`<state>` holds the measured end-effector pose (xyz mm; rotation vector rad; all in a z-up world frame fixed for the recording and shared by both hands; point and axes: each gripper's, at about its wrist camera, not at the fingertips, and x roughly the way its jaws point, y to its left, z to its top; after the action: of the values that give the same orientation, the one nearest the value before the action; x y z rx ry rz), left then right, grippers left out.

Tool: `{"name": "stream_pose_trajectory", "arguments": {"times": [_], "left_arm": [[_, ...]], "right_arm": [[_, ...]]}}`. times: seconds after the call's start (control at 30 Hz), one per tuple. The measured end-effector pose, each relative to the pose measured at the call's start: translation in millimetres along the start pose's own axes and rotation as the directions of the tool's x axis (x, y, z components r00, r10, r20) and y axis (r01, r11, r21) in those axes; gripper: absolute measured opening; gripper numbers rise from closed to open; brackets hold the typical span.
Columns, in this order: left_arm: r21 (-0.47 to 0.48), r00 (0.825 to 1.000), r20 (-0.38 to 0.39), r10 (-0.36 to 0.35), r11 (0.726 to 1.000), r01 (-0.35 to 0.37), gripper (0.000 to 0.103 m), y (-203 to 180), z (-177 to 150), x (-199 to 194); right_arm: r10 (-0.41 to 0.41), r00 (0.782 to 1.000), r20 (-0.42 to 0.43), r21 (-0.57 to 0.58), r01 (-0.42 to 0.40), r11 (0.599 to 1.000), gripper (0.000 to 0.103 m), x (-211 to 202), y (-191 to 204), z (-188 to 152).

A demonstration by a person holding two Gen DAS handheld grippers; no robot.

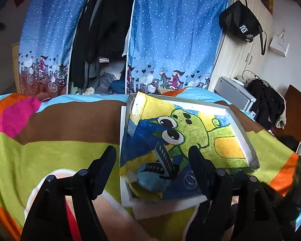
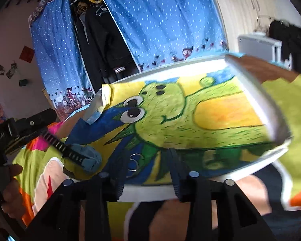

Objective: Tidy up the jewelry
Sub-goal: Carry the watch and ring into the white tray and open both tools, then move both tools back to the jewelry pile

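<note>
On the bed: white tray lined with a frog drawing.
Watch: at 6 o'clock in the tray.
Rings: beside it.
Left gripper: wide, empty.
Right gripper: narrower, rings between, unpressed.
Writing: "Robot.AI", left tool.

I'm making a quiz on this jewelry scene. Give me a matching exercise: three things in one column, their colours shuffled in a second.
Things:
1. watch
2. rings
3. tray

Colours:
A. white
B. silver
C. black strap, blue body

Pairs: 1-C, 2-B, 3-A
</note>
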<state>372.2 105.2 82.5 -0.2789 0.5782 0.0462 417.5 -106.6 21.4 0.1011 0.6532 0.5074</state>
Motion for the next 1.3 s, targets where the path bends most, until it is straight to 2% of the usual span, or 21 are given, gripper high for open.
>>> {"name": "stream_pose_trajectory", "arguments": {"times": [0.03,0.07,0.1,0.13,0.17,0.2,0.27,0.3,0.37,0.47,0.73,0.93,1.07,1.3], "left_arm": [[-0.002,1.0,0.007,0.002,1.0,-0.002,0.076,-1.8,-1.9,-5.9],[-0.008,1.0,0.019,0.005,1.0,-0.004,0.082,-4.1,-5.1,-13.7],[-0.015,0.999,0.039,0.005,1.0,-0.004,0.088,-6.5,-9.5,-24.2],[-0.014,0.999,0.053,0.003,1.0,-0.002,0.09,-9.2,-12.7,-33.0],[-0.009,0.997,0.073,-0.003,1.0,0.004,0.09,-12.3,-17.8,-45.1],[0.002,0.996,0.083,-0.006,1.0,0.006,0.09,-15.4,-22.5,-53.3],[0.04,0.994,0.105,-0.006,0.999,0.001,0.092,-25.1,-35.4,-74.0],[0.055,0.994,0.113,0.0,0.998,-0.006,0.098,-29.2,-41.1,-82.1],[0.085,0.99,0.143,0.005,0.996,-0.017,0.101,-37.7,-55.1,-102.5],[0.13,0.984,0.18,0.003,0.991,-0.027,0.101,-50.2,-76.8,-129.6],[0.199,0.984,0.176,-0.042,0.98,0.006,0.101,-70.4,-140.2,-179.3],[0.25,0.993,0.091,-0.08,0.967,0.055,0.101,-79.5,-188.4,-195.2],[0.285,0.996,0.009,-0.088,0.955,0.082,0.101,-83.1,-219.3,-192.5],[0.349,0.988,-0.115,-0.106,0.927,0.14,0.101,-86.3,-263.3,-180.8]], "right_arm": [[-0.018,1.0,0.011,-0.01,0.018,1.0,0.041,-9.6,-0.6,-0.6],[-0.028,0.999,0.026,-0.016,0.028,0.999,0.052,-20.9,-1.4,-1.8],[-0.04,0.998,0.045,-0.021,0.041,0.999,0.059,-33.6,-2.3,-3.5],[-0.049,0.996,0.068,-0.028,0.051,0.998,0.069,-47.2,-2.1,-5.7],[-0.05,0.995,0.087,-0.037,0.054,0.998,0.074,-58.4,-1.2,-7.3],[-0.051,0.993,0.111,-0.052,0.057,0.997,0.075,-73.9,0.2,-9.9],[-0.063,0.987,0.15,-0.073,0.075,0.995,0.084,-97.8,4.3,-14.4],[-0.061,0.983,0.172,-0.083,0.077,0.994,0.087,-113.0,5.9,-18.4],[-0.054,0.977,0.205,-0.099,0.076,0.992,0.097,-138.6,10.3,-25.5],[-0.063,0.967,0.248,-0.111,0.093,0.989,0.103,-172.4,15.0,-37.3],[-0.09,0.946,0.311,-0.14,0.139,0.98,0.103,-245.3,24.7,-84.0],[-0.109,0.943,0.315,-0.134,0.158,0.978,0.103,-280.1,21.4,-138.7],[-0.135,0.968,0.214,-0.095,0.158,0.983,0.103,-285.5,10.7,-176.2],[-0.168,0.984,0.059,-0.095,0.173,0.98,0.103,-281.3,-4.2,-232.8]]}}
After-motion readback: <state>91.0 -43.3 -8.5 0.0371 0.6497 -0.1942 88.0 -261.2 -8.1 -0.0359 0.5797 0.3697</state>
